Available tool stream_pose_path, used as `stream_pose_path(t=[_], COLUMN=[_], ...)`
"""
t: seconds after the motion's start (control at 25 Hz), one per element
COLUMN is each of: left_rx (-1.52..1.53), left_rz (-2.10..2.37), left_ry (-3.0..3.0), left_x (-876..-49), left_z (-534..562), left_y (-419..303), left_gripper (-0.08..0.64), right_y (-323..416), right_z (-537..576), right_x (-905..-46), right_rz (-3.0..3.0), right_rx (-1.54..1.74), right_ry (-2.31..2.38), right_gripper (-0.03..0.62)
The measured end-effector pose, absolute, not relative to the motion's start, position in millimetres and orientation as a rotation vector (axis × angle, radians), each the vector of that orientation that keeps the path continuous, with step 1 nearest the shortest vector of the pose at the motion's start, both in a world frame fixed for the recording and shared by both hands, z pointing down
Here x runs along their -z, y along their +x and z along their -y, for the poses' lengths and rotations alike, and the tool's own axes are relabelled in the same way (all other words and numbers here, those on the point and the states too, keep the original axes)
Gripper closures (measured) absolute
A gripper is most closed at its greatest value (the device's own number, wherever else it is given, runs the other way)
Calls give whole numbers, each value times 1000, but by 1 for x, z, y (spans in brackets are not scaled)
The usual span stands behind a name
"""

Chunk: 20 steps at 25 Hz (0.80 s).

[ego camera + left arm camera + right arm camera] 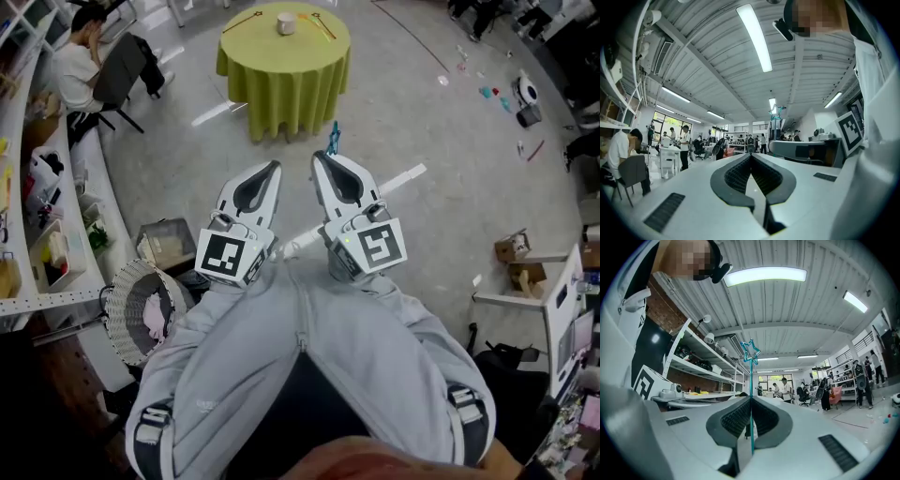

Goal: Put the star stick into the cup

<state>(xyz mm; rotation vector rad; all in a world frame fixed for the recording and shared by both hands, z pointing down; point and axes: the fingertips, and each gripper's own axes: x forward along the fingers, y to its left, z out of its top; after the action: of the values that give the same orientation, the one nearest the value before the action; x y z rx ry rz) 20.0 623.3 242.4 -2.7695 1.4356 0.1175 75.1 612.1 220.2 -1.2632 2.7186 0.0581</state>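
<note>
worktop (246,58) far, green cloth, well apart from person | right hand-held gripper (319,159) clamped on star stick (751,399), star poking past tips | left hand-held gripper (275,167) jaws together, empty | cup (286,22) mid worktop | step: carry over; keep grip firm, line stick over cup mouth before opening

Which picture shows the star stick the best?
The right gripper view: the star stick stands large and close, star on top, pinched in the right hand-held gripper. The head view shows just its small teal tip; the left gripper view shows its star, smaller.
</note>
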Motion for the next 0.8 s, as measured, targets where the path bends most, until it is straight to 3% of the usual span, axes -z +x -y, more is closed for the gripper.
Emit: stream_pose_path(t=[0.8], left_rx=[-102], left_rz=[-1480], left_ry=[-2771], left_x=[-258], left_z=[-505], left_y=[5], left_gripper=[543], right_y=[91], right_z=[-502], right_x=[-252], right_rz=[-2704], right_rx=[-12], right_ry=[-1329], right_gripper=[557])
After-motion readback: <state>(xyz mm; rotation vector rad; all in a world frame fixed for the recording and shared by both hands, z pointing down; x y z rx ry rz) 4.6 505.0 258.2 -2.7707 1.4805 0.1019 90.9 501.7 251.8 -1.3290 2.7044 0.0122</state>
